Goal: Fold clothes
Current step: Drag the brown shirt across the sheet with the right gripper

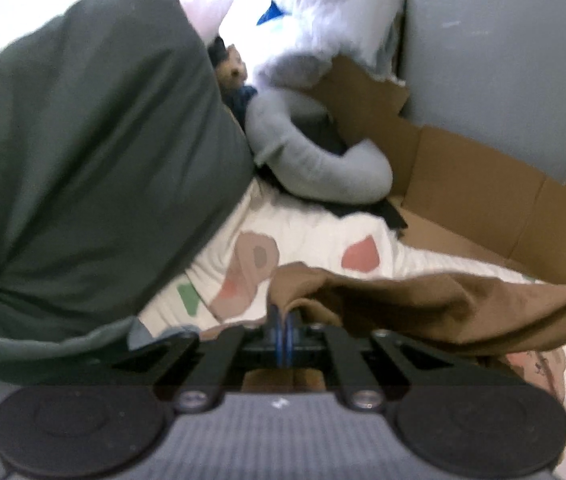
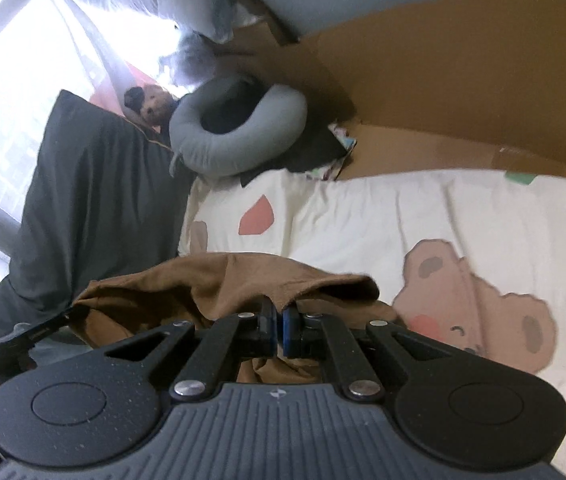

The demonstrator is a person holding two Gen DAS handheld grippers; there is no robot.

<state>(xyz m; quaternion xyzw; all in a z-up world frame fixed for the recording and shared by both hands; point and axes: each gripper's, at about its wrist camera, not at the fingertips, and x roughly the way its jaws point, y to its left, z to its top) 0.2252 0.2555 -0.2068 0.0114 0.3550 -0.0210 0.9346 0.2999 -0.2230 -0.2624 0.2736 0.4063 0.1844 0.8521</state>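
L tool (image 1: 284,320) & R tool (image 2: 279,322) each pinch brown garment (image 1: 423,300) edge above printed sheet (image 2: 363,220).

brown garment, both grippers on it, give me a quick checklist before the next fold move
1. Left gripper shut on the brown garment: ok.
2. Right gripper shut on the same cloth: ok.
3. Cloth spans between the two grippers without tangling: cannot tell, it sags and bunches.
4. Bare patch of the printed bedsheet ahead to lay the fold on: ok.
5. Grey neck pillow and dark pillow apart from the garment: ok.
6. Whole garment outline visible: not ok, its lower part is hidden under the grippers.
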